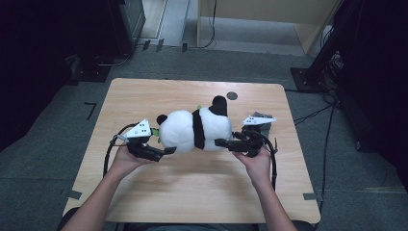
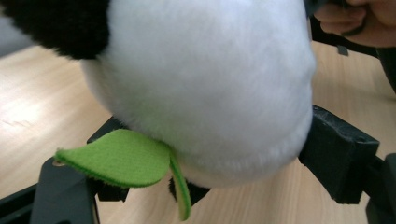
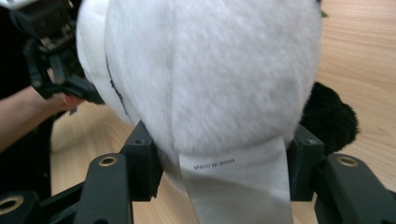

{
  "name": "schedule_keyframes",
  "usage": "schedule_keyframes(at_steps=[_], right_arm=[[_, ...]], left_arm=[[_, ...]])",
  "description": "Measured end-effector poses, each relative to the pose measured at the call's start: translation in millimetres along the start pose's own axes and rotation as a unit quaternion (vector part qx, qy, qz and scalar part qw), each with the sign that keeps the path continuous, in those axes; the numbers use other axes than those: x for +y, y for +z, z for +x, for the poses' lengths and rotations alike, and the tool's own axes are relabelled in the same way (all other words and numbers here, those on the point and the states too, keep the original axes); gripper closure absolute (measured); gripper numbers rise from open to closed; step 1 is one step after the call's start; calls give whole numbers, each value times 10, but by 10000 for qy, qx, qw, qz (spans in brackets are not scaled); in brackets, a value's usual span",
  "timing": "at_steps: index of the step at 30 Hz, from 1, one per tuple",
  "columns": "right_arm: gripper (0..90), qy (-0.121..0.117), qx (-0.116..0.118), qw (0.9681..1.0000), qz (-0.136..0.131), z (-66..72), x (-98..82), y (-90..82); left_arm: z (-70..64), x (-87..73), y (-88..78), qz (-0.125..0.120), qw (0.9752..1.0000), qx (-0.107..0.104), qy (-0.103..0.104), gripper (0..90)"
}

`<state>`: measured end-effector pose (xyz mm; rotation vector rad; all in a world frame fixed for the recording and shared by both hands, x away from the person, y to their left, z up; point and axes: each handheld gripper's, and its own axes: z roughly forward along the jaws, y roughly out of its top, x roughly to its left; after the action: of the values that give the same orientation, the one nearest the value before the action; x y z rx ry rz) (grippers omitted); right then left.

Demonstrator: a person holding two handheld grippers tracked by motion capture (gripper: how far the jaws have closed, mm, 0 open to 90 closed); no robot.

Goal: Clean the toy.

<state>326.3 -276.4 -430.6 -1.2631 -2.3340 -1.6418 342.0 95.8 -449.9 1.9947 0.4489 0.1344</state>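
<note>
Each hand-held gripper, left [image 1: 169, 150] and right [image 1: 220, 142], clasps the plush panda [image 1: 195, 129]; a dark disc [image 1: 232, 95] lies beyond.

High view above the table [image 1: 192, 183]; gripper views close on one shared panda [image 1: 195, 129], opposite ends.

Light wooden rectangular surface [image 1: 192, 187] with rounded corners, grain running lengthwise. Small dark round mark [image 1: 232, 95] on surface near far edge. Grey carpeted floor [image 1: 43, 144] all around. Strips of dark tape [image 1: 90, 109] on floor left of surface. Black cables [image 1: 312, 115] trailing across floor at right. Pale wooden furniture panel [image 1: 269, 14] at far side. Black stand base [image 1: 308, 77] on floor at far right. Dark cabinet [image 1: 127, 21] at far left.
</note>
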Motion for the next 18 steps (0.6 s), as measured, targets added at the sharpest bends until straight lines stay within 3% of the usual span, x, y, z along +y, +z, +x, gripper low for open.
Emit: schedule_keyframes(at_steps=[2, 8, 10, 13, 18], right_arm=[[428, 114, 29, 9999, -31, -11, 4, -10], [407, -55, -59, 10000, 18, 23, 11, 11], [382, -170, -93, 9998, 27, 38, 12, 22], [334, -250, -134, 9996, 47, 54, 14, 34], [298, -406, -82, 9991, 43, 58, 17, 15]], left_arm=[[-5, -19, 20, 69, 10000, 25, 5, 211], [19, -20, 20, 173, 9994, 190, -245, 330], [38, -15, 20, 234, 9983, 206, -496, 383], [42, -4, 18, 306, 9971, 214, -669, 451], [76, 12, -21, 168, 9950, 138, -972, 493]])
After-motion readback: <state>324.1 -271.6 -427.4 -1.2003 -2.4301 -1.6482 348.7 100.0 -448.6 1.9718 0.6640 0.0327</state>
